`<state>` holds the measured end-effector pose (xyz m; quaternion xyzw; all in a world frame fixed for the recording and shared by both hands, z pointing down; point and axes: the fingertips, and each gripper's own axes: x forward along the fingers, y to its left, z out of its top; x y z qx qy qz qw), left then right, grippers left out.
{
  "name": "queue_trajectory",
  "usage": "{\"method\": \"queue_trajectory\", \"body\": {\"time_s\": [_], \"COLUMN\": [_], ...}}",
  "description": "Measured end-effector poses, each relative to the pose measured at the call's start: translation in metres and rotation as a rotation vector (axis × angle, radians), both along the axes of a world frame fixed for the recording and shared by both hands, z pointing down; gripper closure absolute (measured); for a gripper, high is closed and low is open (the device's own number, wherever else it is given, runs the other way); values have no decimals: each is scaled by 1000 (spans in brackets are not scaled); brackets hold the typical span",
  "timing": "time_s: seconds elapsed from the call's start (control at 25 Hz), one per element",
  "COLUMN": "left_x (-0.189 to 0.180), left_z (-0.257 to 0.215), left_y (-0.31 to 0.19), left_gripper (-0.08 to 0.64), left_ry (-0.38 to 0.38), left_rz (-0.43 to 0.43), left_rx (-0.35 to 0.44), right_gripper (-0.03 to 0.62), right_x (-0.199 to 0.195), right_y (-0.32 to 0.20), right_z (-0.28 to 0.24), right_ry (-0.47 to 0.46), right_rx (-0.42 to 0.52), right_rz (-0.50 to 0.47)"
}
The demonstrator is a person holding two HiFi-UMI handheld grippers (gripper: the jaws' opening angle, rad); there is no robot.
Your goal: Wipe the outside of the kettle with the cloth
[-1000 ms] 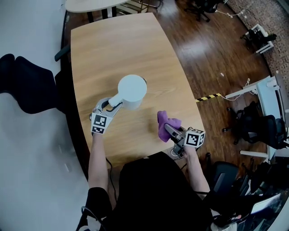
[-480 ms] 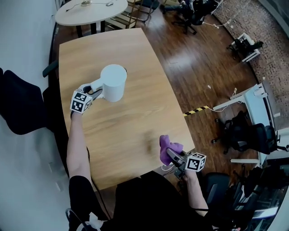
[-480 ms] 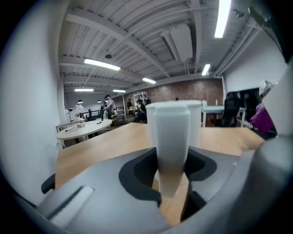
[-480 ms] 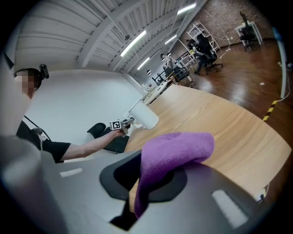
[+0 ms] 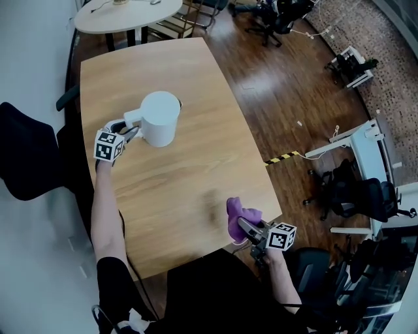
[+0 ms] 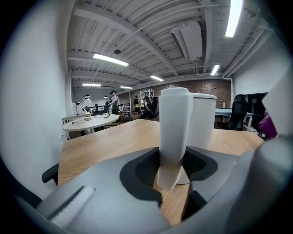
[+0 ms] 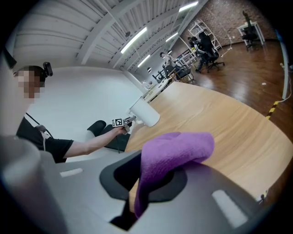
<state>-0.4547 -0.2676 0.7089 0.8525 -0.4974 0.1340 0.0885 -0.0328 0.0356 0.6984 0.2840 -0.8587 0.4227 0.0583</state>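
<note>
The left gripper (image 5: pixel 124 128) has its jaws apart, one on each side of the kettle's handle (image 6: pixel 174 132). They have just been opening, and a gap shows between handle and pads, so the handle is released. The white kettle (image 5: pixel 160 117) stands upright on the wooden surface (image 5: pixel 176 189), toward its left edge and on the far half, with the handle pointing left at the gripper.

The right gripper (image 5: pixel 247 228) has its jaws clenched on the purple cloth (image 7: pixel 176 151), which bunches up above them and hangs down between them. It is held over the near right corner of the surface, well apart from the kettle.

A black chair (image 5: pixel 26 156) sits left of the surface. A round white table (image 5: pixel 127 13) stands beyond the far end. To the right, a strip of yellow and black tape (image 5: pixel 282 157) lies on the dark wood floor (image 5: pixel 287 85).
</note>
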Motion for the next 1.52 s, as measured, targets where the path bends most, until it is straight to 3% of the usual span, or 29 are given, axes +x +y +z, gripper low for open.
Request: {"method": "queue_trajectory", "body": {"time_s": [0.16,0.4,0.48,0.52,0.6,0.72,0.8,0.84,0.92,1.08,1.28,1.4,1.52], "left_x": [4,-38,-49,-49,-39,-14,1,9,29,77,189,262,312], "left_z": [-5,-35,-52,-70,-123,-201,-241,-257,-280,-303,-337,-352,-361], "left_y": [11,59,110,140,203,310,374,399,436,485,537,563,577], "left_gripper": [86,58,58,58,60,98,237,282,283,290,291,299,301], "left_ry": [7,162,303,409,660,960,1062,1076,1050,943,726,593,472], "left_rz": [2,-116,-172,-184,-139,82,244,291,291,181,90,80,36], "left_rx": [2,85,129,187,387,681,820,859,882,862,818,810,787], "right_gripper": [574,574,574,574,575,574,574,575,574,574,574,575,575], "right_x": [-16,-44,-39,-41,-55,-79,-98,-104,-114,-108,-37,9,37], "right_y": [3,9,17,20,24,24,23,23,31,63,116,128,132], "right_z": [-11,-42,-45,-52,-78,-114,-141,-151,-184,-232,-261,-263,-265], "right_ry": [-4,-62,-98,-121,-166,-223,-274,-303,-354,-412,-421,-460,-508], "right_rx": [16,88,70,78,132,201,231,225,249,317,429,449,451], "right_rz": [-34,-42,1,5,-26,-81,-121,-126,-161,-215,-280,-300,-317]}}
